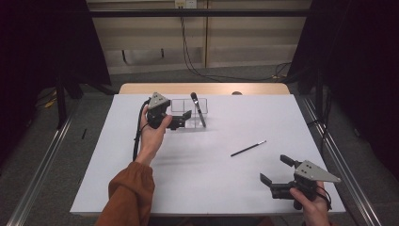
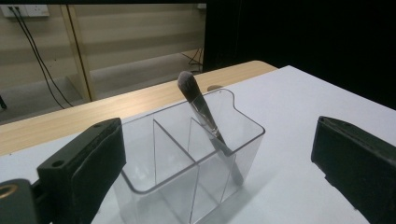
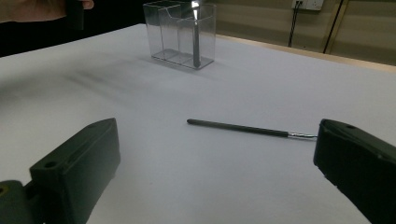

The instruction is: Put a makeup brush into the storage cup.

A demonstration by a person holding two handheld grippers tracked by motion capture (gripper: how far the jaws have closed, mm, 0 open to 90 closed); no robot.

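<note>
The left gripper (image 1: 187,116) stands with its jaws wide and nothing between them, just beside the clear organizer (image 1: 189,113) at about 11 o'clock from the table's centre. The right gripper (image 1: 276,169) is also wide and empty, low at 4 o'clock, near the table edge.

From the high view, a makeup brush (image 1: 198,109) leans inside the organizer, its bristle head up. A thin brush (image 1: 248,149) lies flat on the white table (image 1: 113,179), at about 3 o'clock from the centre, between the organizer and the right gripper but well apart from both.

In the left gripper view, the organizer (image 2: 187,154) shows three compartments. The makeup brush (image 2: 204,116) is tilted in the far one, soft grey head above the rim, handle foot down on the bottom.

In the right gripper view, the thin brush (image 3: 243,128) lies straight ahead between the open jaws, at 12 o'clock, dark handle with a small metal tip toward the right. The organizer (image 3: 180,35) is far behind it.

I judge that the first brush is already stored and the left jaws have let it go. The next move, I think, is for the right gripper: go forward and low, close on the slim handle near its middle, because it is thin and lies flat, then carry it to the organizer.
</note>
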